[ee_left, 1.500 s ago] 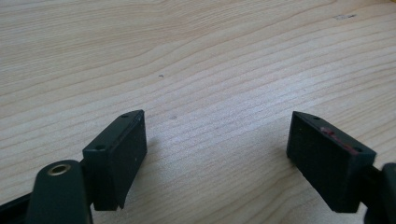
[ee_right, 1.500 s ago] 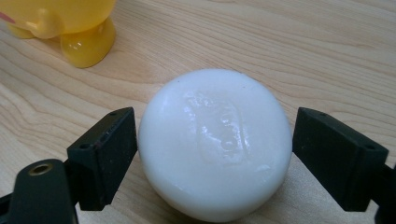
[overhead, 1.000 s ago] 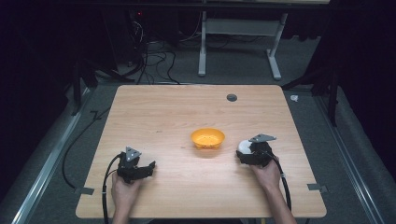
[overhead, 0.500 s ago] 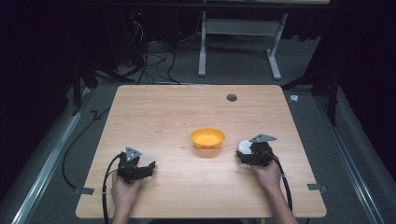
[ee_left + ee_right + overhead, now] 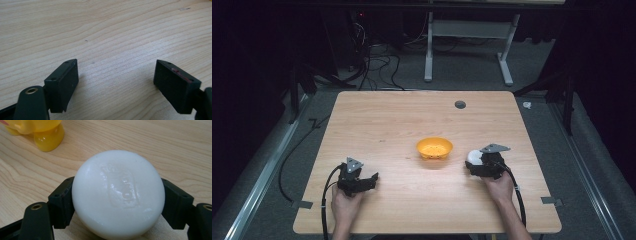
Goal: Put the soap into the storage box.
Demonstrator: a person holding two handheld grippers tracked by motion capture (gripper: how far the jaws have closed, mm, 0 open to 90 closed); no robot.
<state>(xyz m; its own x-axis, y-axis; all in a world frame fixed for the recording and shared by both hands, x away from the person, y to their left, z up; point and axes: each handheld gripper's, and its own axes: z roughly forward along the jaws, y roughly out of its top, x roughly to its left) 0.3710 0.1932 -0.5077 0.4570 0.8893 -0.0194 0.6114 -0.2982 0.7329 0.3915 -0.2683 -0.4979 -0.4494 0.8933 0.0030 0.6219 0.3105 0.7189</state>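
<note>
You have a pale wooden table (image 5: 387, 125) with a small dark round grommet (image 5: 460, 104) near its far edge. Beyond it stands a white metal frame (image 5: 467, 50) on grey carpet (image 5: 542, 95), with tangled black cables (image 5: 372, 55) to its left. A strip of grey tape (image 5: 552, 201) lies on the floor by the table's near right corner.

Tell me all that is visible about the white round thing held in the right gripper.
The white bar of soap is a smooth, rounded oval, glossy and slightly waxy, with a faint rectangular stamp pressed into its upper face; the letters cannot be read. It looks whole and clean. The right gripper clamps it from both sides, one black jaw against each flank. It sits low over the wooden table; whether it touches the wood is unclear. In the high view it lies just right of the yellow bowl, apart from it.
</note>
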